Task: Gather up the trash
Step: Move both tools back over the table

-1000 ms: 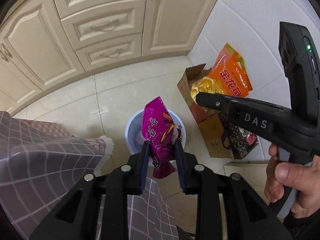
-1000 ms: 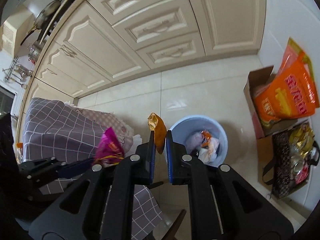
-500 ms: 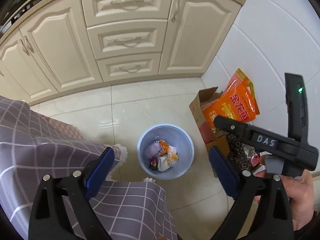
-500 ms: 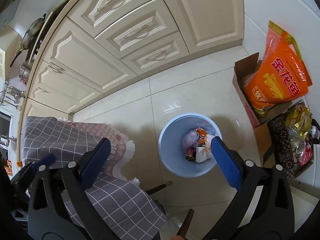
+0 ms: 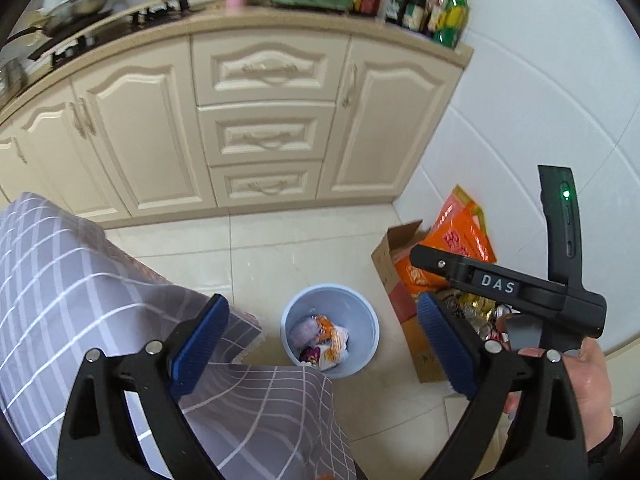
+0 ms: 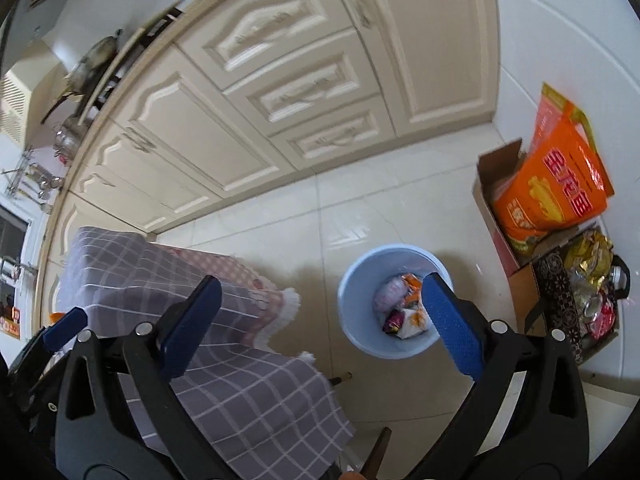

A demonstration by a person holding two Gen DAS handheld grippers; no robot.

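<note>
We saw the wrappers lying loose in the blue bin, low in the middle of the left wrist view and right of centre in the right wrist view, where the bin stood on the pale floor tiles. The pile looked light and heaped, so we judged that a knock to the bin's rim could tip it and scatter the pieces.

The checked tablecloth hung close beside the bin at lower left, and we thought a wide finger could snag its fringe. A cardboard box with an orange bag stood to the right, near enough that a careless reach might bump it.

The left gripper stood spread wide with nothing between its blue pads; its jaws had just been opening. The right gripper was likewise fully apart and empty, having just opened too. Both pointed steeply down over the bin. In the left wrist view the right gripper crossed the right edge, held by a hand at lower right.
</note>
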